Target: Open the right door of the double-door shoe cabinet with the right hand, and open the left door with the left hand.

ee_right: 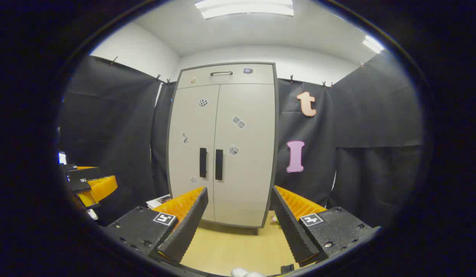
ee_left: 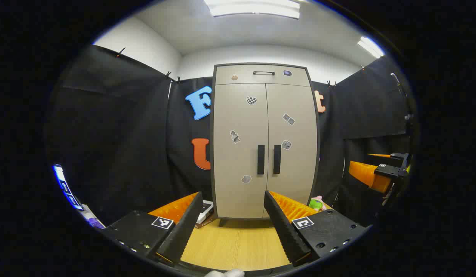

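Shoe cabinet (ee_left: 265, 142) doors apparently closed, well beyond both grippers' parted fingers (ee_left: 192, 215).

Tall beige double-door shoe cabinet with dark frame (ee_right: 222, 146): both doors closed. Two black vertical bar handles (ee_right: 211, 163), side by side at the cabinet's centre seam. Small stickers (ee_right: 238, 122) scattered on the cabinet's doors. Right gripper (ee_right: 238, 209): fingers spread wide, well short of the cabinet. Left gripper (ee_right: 88, 184): far left of the cabinet. Light wooden floor (ee_right: 230, 246) beneath the cabinet.
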Motion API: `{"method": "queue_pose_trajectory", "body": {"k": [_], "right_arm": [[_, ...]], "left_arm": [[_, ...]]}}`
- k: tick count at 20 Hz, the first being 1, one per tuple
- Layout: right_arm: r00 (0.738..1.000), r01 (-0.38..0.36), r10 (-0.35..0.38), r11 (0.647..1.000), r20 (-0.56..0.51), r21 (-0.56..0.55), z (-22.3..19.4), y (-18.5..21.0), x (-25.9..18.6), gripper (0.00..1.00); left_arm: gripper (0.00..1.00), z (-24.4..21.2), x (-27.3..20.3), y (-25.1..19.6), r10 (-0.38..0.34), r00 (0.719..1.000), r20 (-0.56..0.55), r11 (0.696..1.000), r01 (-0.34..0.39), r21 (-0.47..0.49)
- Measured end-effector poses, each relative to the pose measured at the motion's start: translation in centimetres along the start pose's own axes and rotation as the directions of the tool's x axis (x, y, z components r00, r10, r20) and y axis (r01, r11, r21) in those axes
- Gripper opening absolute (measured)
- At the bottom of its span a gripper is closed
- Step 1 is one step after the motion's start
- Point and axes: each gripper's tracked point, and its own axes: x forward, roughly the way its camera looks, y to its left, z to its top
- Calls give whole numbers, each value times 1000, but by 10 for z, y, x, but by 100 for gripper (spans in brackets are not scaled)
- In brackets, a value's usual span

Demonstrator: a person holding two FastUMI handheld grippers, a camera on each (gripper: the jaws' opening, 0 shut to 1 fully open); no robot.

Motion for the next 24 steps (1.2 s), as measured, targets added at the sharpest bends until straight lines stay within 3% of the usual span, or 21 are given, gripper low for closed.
{"method": "queue_pose_trajectory", "body": {"k": [17, 24], "right_arm": [[1000, 16, -17, 1000, -12, -10, -4, 4, 1, 100], [998, 57, -57, 998, -18, -18, -6, 3, 26, 100]], "left_arm": [[96, -5, -3, 11, 7, 1000, -6, 1000, -7, -1], [96, -9, -4, 21, 21, 1000, -11, 1000, -21, 13]]}}
